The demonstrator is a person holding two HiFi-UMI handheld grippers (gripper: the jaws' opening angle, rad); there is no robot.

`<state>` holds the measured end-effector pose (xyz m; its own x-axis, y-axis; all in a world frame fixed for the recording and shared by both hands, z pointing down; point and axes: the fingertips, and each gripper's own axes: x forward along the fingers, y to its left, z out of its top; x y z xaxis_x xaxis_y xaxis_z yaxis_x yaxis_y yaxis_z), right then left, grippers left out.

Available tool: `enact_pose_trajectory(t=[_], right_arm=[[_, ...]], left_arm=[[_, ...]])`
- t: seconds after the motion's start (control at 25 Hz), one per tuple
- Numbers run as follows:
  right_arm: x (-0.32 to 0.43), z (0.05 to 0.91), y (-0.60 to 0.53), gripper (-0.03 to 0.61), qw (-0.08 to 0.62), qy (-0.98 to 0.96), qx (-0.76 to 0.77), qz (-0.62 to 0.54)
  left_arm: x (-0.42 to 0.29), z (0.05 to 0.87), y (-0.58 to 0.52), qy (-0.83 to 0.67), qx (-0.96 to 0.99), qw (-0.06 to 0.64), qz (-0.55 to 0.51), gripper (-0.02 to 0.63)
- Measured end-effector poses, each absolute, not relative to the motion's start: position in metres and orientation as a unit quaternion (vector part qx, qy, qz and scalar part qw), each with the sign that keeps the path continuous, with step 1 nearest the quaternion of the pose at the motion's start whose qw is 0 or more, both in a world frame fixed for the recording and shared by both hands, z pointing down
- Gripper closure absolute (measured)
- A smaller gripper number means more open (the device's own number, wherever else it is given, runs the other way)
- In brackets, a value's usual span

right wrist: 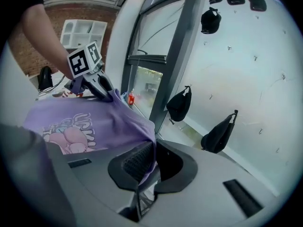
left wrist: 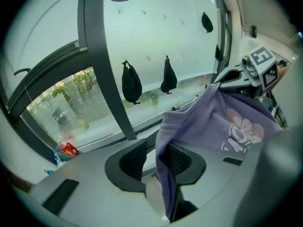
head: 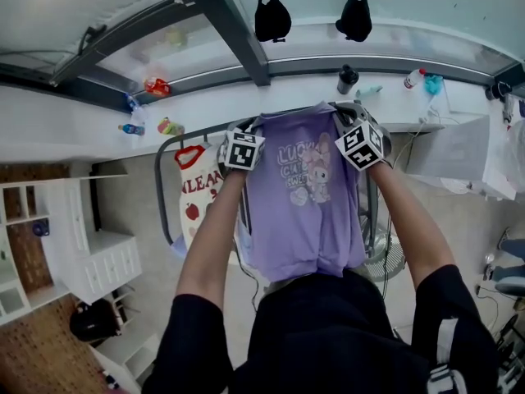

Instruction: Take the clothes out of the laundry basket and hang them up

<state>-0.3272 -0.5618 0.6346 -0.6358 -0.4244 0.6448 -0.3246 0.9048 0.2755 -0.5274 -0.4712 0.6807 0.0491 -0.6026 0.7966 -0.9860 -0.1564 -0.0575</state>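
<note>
The right gripper (right wrist: 154,157) had its jaws pinched together on an edge of the purple shirt (right wrist: 94,122), which stretched away leftward, cartoon print showing, to the left gripper (right wrist: 108,94), while two black bags (right wrist: 179,105) hung on the white wall (right wrist: 246,74) beyond.

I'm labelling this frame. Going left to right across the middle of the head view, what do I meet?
white shelf unit → white garment with red print → left gripper → purple T-shirt → right gripper
</note>
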Motion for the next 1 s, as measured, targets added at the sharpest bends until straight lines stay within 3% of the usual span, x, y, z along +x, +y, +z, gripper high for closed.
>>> enact_pose_trajectory(t=[0.12,0.24,0.44,0.8,1.0], right_arm=[[-0.323,0.636,-0.562,0.557,0.373,-0.9,0.215,-0.068],[-0.319,0.639,-0.563,0.465,0.367,-0.903,0.223,-0.028],[-0.318,0.641,-0.553,0.393,0.378,-0.904,0.198,-0.003],[-0.302,0.618,-0.529,0.388,0.369,-0.906,0.208,0.004],[-0.295,0.594,-0.516,0.388,0.357,-0.91,0.212,0.01]], left_arm=[[-0.526,0.682,-0.471,-0.593,0.675,0.265,0.351,0.506],[-0.527,0.682,-0.467,-0.593,0.67,0.268,0.356,0.471],[-0.525,0.679,-0.454,-0.582,0.68,0.275,0.35,0.397],[-0.512,0.673,-0.423,-0.56,0.688,0.315,0.338,0.364],[-0.519,0.652,-0.405,-0.575,0.685,0.3,0.331,0.364]])
